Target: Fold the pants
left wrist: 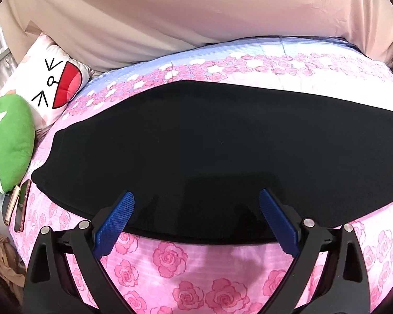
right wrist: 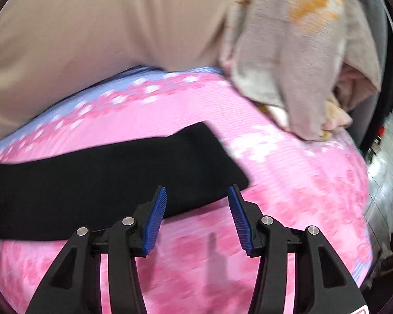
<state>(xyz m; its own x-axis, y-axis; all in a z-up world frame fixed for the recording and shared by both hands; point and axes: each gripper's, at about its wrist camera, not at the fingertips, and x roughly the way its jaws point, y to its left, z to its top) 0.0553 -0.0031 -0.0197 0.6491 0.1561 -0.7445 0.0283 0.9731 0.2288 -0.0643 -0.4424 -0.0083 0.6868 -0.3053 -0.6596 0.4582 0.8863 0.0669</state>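
Observation:
Black pants [left wrist: 209,144] lie flat in a long folded strip across a pink rose-print bedspread [left wrist: 196,269]. My left gripper [left wrist: 196,198] hovers open over the near edge of the pants, its blue pads [left wrist: 115,222] wide apart with nothing between them. In the right wrist view the same pants [right wrist: 104,178] reach in from the left and end near the middle. My right gripper [right wrist: 197,193] is open just above the pants' right end, near their front edge, and grips nothing. That view is blurred by motion.
A white cartoon-face pillow [left wrist: 49,83] and a green plush [left wrist: 7,141] sit at the bed's left, with phones [left wrist: 18,204] by the edge. A beige curtain [left wrist: 196,13] backs the bed. A crumpled beige cloth [right wrist: 296,60] lies at the bed's far right.

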